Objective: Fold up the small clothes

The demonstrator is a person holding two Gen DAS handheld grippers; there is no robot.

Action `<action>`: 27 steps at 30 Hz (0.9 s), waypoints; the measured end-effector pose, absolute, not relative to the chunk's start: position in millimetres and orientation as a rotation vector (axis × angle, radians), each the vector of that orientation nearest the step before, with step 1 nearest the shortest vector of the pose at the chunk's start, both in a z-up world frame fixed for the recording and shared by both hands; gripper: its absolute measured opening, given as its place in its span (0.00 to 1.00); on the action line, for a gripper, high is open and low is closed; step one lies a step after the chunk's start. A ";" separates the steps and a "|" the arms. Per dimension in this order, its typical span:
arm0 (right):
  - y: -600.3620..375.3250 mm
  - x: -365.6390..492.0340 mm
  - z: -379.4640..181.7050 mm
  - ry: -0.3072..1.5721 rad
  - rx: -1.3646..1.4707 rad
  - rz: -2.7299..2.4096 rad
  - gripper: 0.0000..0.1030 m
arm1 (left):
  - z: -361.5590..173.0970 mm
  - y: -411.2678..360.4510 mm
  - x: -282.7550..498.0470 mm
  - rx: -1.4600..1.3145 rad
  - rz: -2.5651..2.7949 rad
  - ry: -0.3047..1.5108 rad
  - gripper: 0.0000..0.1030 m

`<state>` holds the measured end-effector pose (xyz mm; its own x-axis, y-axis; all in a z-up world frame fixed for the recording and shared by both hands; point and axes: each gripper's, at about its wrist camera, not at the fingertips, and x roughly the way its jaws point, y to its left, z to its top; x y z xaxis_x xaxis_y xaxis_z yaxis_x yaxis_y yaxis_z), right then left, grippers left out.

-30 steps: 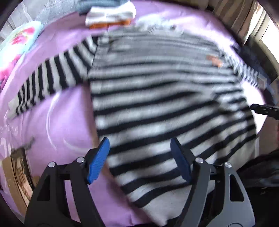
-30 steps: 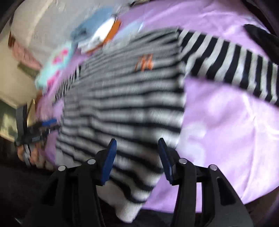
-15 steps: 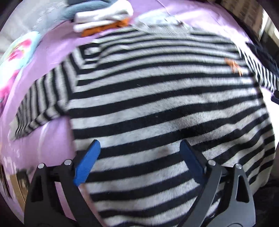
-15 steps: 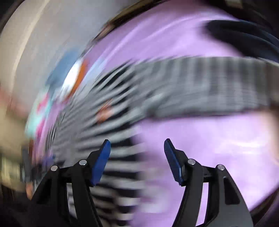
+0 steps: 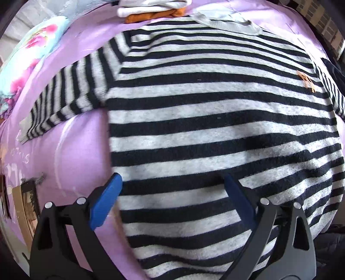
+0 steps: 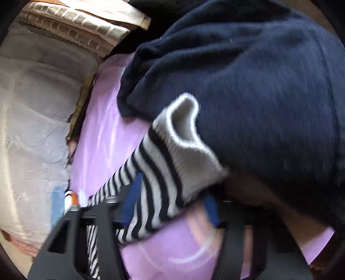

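Observation:
A grey-and-black striped sweater (image 5: pixel 204 120) lies spread flat on a purple sheet (image 5: pixel 82 150), collar (image 5: pixel 226 21) at the far side and one sleeve (image 5: pixel 71 92) stretched out to the left. My left gripper (image 5: pixel 172 198) is open just above the sweater's lower body, with one blue pad (image 5: pixel 107 200) at the side seam. In the right wrist view the other sleeve's grey cuff (image 6: pixel 185 150) rests against a navy garment (image 6: pixel 258 86). My right gripper (image 6: pixel 170 206) is open, and the striped sleeve runs between its fingers.
A folded stack of white and orange clothes (image 5: pixel 155 8) sits beyond the collar. A floral pillow (image 5: pixel 32 56) lies at the far left and a cardboard box (image 5: pixel 23 206) at the near left. Pale bedding (image 6: pixel 32 107) borders the sheet in the right wrist view.
My left gripper has moved in closer over the sweater's body. My right gripper has swung from the hem out to the far sleeve, whose cuff end now lies between its fingers.

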<state>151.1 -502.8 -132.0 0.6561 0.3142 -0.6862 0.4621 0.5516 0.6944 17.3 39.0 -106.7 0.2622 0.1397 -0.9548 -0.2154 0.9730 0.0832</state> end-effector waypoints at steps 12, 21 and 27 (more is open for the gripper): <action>-392.3 202.6 16.2 0.667 0.561 0.141 0.08 | -96.6 102.7 -32.0 -0.195 0.366 1.259 0.94; -168.2 222.9 45.9 0.678 0.139 0.507 0.08 | -92.4 156.4 -65.2 -0.236 0.418 1.236 0.94; -50.8 196.2 -15.9 0.806 -0.113 0.623 0.08 | -90.9 187.7 -85.7 -0.280 0.455 1.230 0.94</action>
<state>196.2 -50.8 -15.9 0.5247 0.4781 -0.7044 -0.5612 0.8164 0.1361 -85.7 187.7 -90.9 0.2615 0.1823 -0.9478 -0.4783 0.8774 0.0368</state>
